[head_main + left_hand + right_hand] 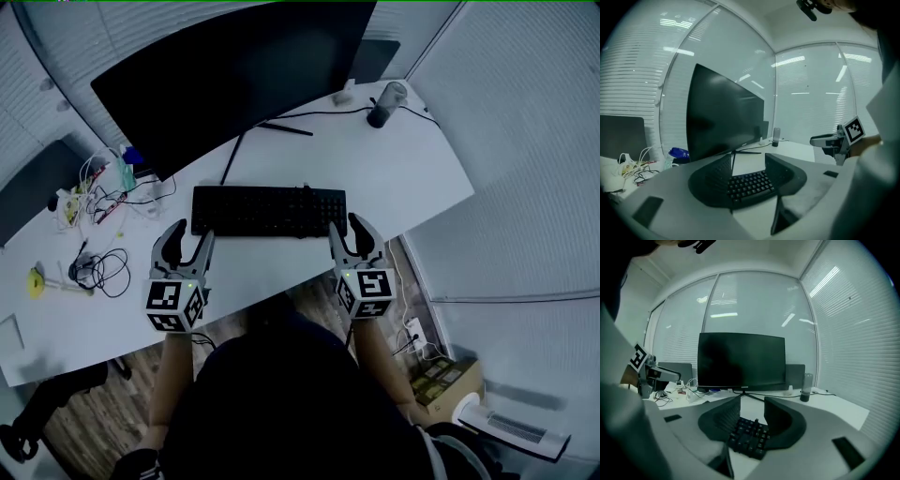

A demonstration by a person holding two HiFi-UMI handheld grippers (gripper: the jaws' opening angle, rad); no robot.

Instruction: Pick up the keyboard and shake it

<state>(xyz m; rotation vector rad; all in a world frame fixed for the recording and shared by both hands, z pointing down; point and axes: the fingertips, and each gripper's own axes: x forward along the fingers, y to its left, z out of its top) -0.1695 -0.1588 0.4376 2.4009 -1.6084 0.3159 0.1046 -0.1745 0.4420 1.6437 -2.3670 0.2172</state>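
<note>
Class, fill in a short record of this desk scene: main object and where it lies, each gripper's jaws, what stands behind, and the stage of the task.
Main object: black keyboard, lying flat on the white desk
Left gripper: jaws apart, at the keyboard's left front corner, gripping nothing
Right gripper: jaws apart, at the keyboard's right front corner, gripping nothing
Behind the keyboard: dark monitor, screen off
Task stage: keyboard not yet lifted

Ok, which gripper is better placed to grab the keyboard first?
Right, narrowly: the right gripper is open and reaches further along the end of the keyboard. The left gripper, also open, straddles the other end.
</note>
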